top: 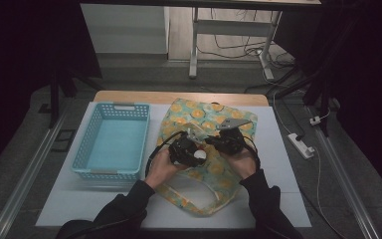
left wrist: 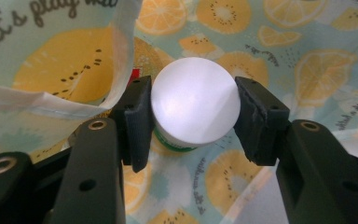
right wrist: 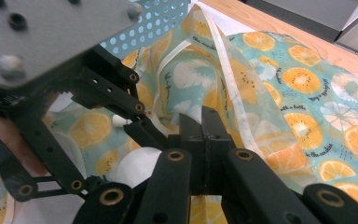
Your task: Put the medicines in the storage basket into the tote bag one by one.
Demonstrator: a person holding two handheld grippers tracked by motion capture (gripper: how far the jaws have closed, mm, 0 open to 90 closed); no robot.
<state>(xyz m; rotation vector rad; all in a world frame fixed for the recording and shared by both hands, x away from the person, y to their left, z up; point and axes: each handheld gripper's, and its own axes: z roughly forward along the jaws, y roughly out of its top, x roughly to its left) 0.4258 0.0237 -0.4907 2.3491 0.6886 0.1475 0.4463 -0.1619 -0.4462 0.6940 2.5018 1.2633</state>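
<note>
The left gripper [left wrist: 193, 116] holds a small jar with a white lid [left wrist: 195, 101]. Its two jaws are spread about as wide as the lid and press on it from both sides. Under the lid a green band of the jar can be seen. In the high view this gripper [top: 193, 149] is over the middle of the bag [top: 204, 117], and the white lid [top: 199, 156] shows at its tip.

The right gripper [right wrist: 204, 122] has its jaws pressed together, and the thin fabric of the bag [right wrist: 303, 93] seems to be pinched between them. A fold of the cloth with its pale strap [right wrist: 228, 65] rises from the jaws, so the bag is lifted there. In the high view the right gripper [top: 214, 142] is also over the middle of the bag, just beside the left one.

The bag is of light blue-green cloth with a print of orange and lemon slices. It lies flat on the white worktop [top: 288, 169], and its handle loop [top: 194, 201] points toward the person. What is inside the bag I cannot tell.

To the left of the bag, just beside it, a light blue basket [top: 92, 149] with perforated walls stands on the worktop. Nothing is visible inside it. In the right gripper view a corner of the basket [right wrist: 158, 18] shows behind the bag.
</note>
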